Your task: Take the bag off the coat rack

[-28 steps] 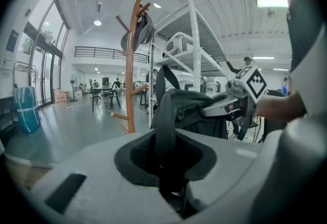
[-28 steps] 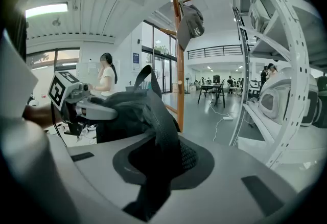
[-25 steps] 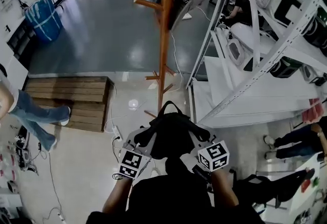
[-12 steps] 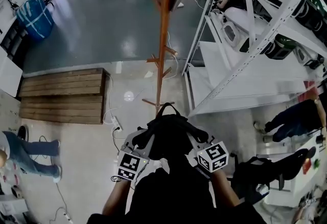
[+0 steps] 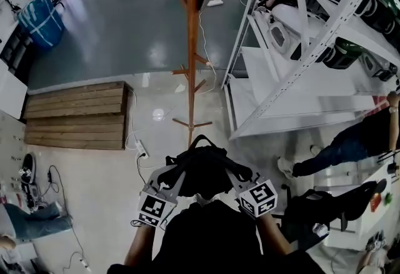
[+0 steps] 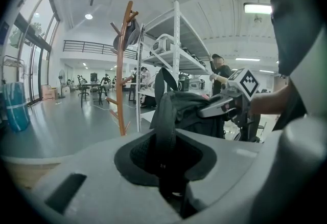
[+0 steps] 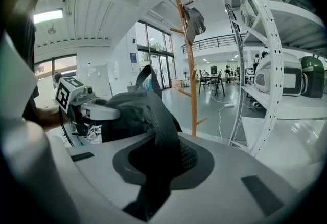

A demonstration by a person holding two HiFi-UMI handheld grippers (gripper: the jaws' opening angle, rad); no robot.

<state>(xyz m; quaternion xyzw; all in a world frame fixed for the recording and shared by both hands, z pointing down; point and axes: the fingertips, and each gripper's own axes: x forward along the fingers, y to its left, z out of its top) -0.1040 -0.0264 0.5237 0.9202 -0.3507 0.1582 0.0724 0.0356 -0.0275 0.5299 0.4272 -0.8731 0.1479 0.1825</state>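
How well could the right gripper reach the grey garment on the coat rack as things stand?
Probably not: the right gripper is shut on a strap of the black bag, as is the left gripper, and the grey garment hangs high on the coat rack, which stands some way off.

floor [image 5: 106, 41]: grey and glossy farther off, pale nearer
wooden pallet [image 5: 75, 115]: flat on the floor where the two tones meet
coat rack [image 5: 190, 72]: upright, feet on the pale part, right of the pallet
power strip [image 5: 142, 154]: near the pallet's corner
blue sack [image 5: 41, 19]: on the grey part, far left
shelf unit [image 5: 312, 101]: white, holding white machines [image 5: 284, 38]
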